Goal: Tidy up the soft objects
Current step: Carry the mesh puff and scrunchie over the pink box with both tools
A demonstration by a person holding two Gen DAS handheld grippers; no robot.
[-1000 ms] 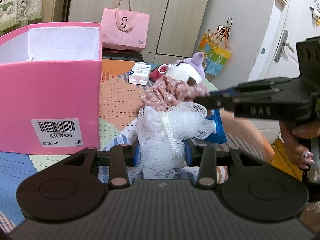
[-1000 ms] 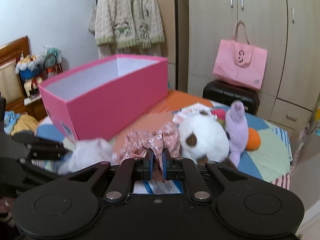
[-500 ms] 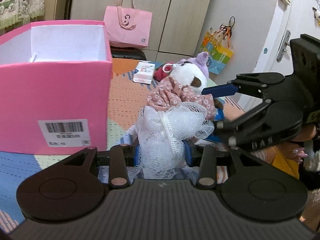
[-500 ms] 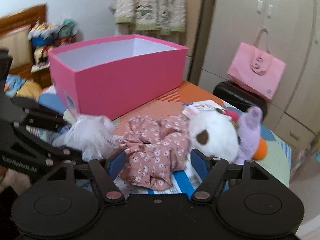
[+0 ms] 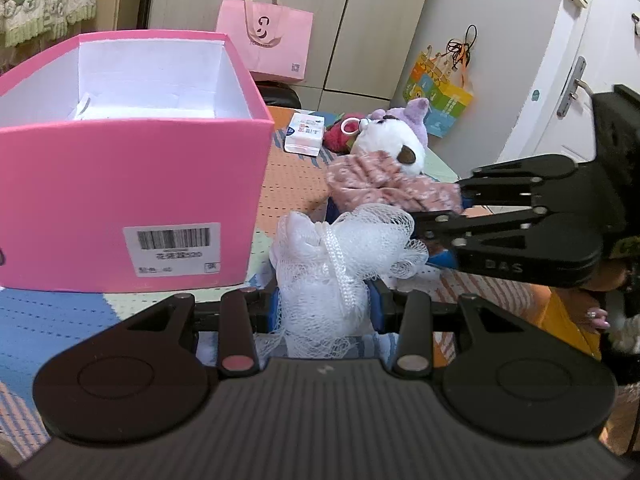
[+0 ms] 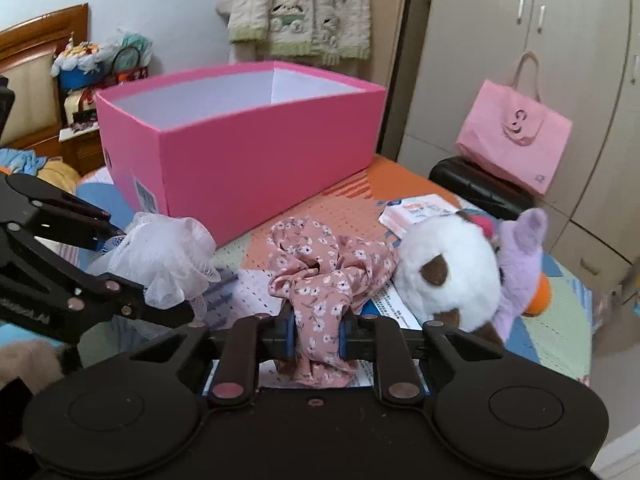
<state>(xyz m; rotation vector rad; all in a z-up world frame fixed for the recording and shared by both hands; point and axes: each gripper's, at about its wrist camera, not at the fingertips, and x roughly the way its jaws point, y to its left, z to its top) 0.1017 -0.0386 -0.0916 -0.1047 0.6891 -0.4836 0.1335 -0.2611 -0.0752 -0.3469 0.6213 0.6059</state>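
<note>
Here, from left to right: an open pink box (image 6: 240, 136) stands on the patchwork tabletop (image 6: 360, 200), up and to the left of both tools. The left gripper (image 5: 324, 304) is clamped on a white mesh bath puff (image 5: 336, 256), just beside the box's near corner, so it looks the nearer to the opening. The right gripper (image 6: 316, 332) is closing, its pads pinching a pink floral scrunchie (image 6: 320, 272) that trails away toward a white plush toy (image 6: 444, 272) at right.
</note>
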